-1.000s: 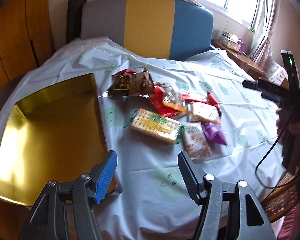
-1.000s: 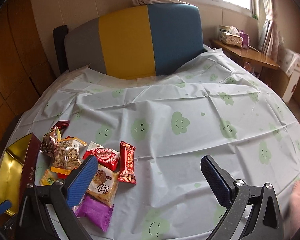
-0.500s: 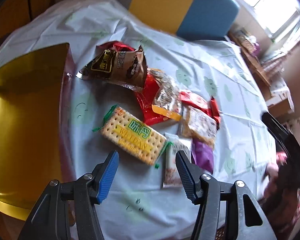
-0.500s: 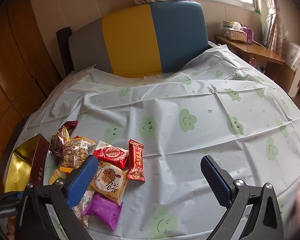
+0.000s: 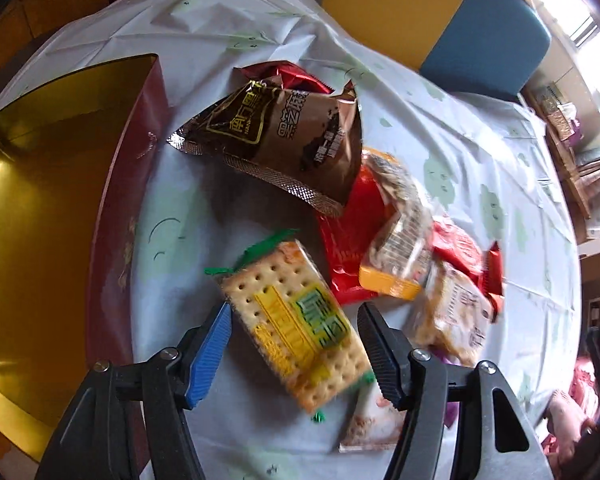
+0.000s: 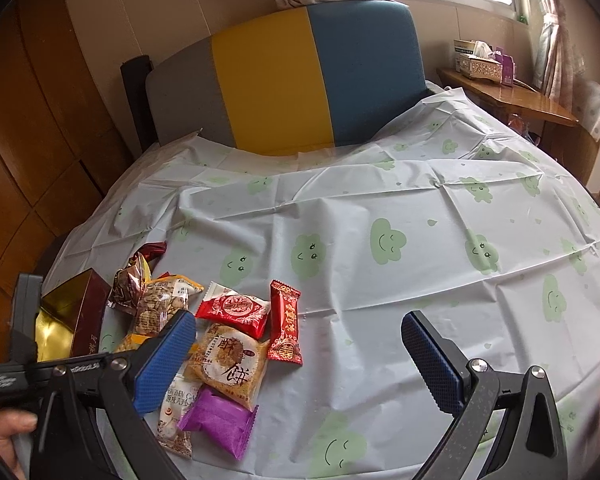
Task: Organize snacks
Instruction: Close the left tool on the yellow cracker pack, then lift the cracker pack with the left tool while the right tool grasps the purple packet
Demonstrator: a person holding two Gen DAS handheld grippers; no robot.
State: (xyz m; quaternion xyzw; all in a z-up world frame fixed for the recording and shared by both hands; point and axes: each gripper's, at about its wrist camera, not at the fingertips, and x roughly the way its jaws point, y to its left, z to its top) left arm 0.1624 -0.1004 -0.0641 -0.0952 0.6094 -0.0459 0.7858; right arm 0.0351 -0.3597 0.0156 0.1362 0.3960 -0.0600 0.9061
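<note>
Left jaws: I hold my left gripper [image 5: 294, 354] pointing steeply down over the cracker pack [image 5: 296, 330]; its jaws have just been opening and stand wide to either side of the pack, pads not pressing it.
Right jaws: my right gripper [image 6: 300, 360] hovers above the tabletop [image 6: 420, 248], jaws spread wide with nothing between them.
Cracker pack: flat on the cloud-print cloth, near the box.
Box: the gold-lined box [image 5: 52, 208] with dark red walls sits open at the left edge, apart from the heap.
Other snacks: a brown foil bag [image 5: 284, 140] lies beyond the crackers; a purple packet [image 6: 216, 424], a round-pastry pack [image 6: 228, 364] and a red bar [image 6: 286, 322] lie clustered close together.
</note>
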